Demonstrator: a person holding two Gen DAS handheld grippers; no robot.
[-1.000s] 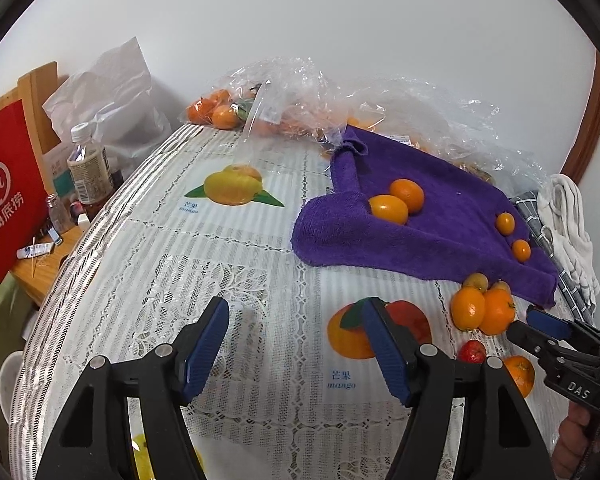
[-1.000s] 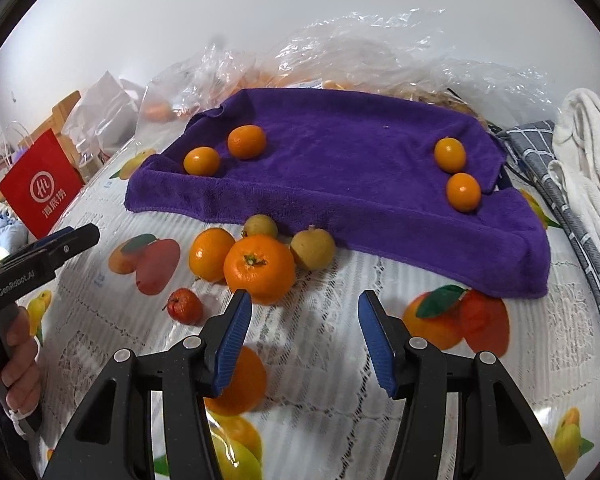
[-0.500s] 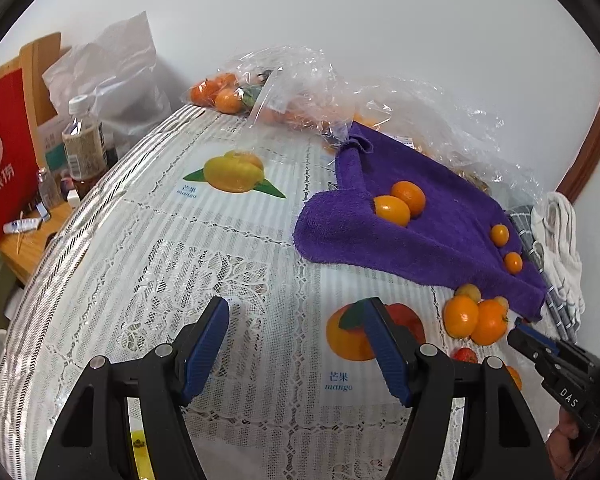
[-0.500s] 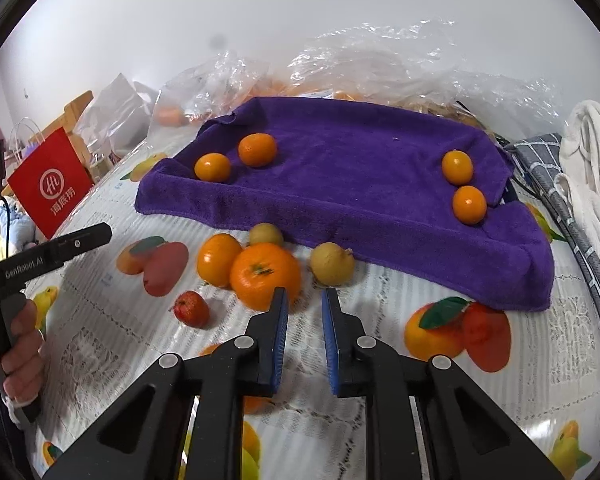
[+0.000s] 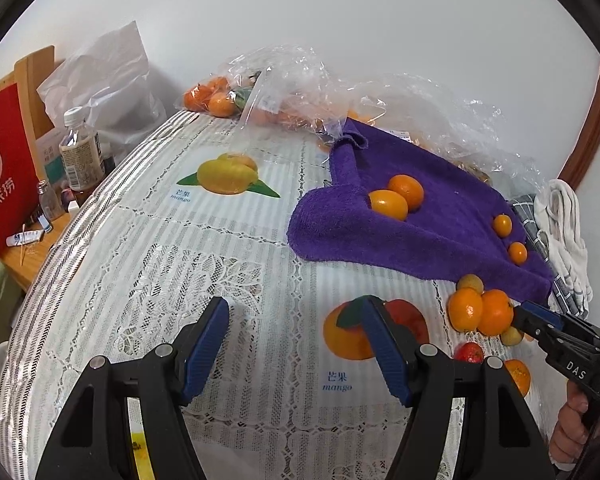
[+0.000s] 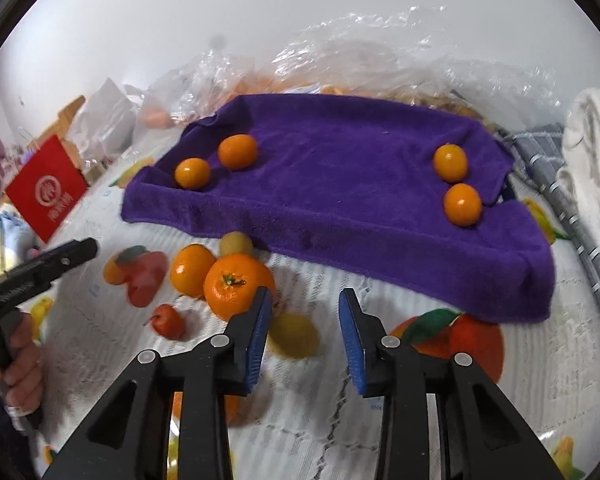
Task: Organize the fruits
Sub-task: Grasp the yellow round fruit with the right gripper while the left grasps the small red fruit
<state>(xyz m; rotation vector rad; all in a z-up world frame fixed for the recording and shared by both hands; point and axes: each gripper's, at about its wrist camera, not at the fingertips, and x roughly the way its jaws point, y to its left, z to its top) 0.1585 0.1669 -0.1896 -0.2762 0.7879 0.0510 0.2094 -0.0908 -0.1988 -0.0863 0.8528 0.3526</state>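
A purple towel (image 6: 340, 184) lies on the table with two oranges (image 6: 236, 151) at its left and two kumquats (image 6: 462, 204) at its right. Before it sit a large mandarin (image 6: 236, 288), an orange (image 6: 190, 268), a pale yellow-green fruit (image 6: 236, 243) and a small red fruit (image 6: 168, 320). My right gripper (image 6: 302, 328) is open, and a blurred yellow fruit (image 6: 294, 334) lies on the table between its fingers, by the left pad. My left gripper (image 5: 294, 344) is open and empty over the lace tablecloth (image 5: 180, 264), left of the fruit cluster (image 5: 480, 310).
Clear plastic bags (image 5: 284, 88) with oranges lie behind the towel. A red paper bag (image 5: 4, 176) and a bottle (image 5: 80, 152) stand off the table's left edge. White and checked cloths (image 6: 588, 160) lie at the right. Printed fruit pictures mark the tablecloth.
My right gripper shut, then opened again and moved forward toward the cluster; the yellow fruit now lies between its fingers, away from the towel's edge. The left gripper stayed open, drifting slightly.
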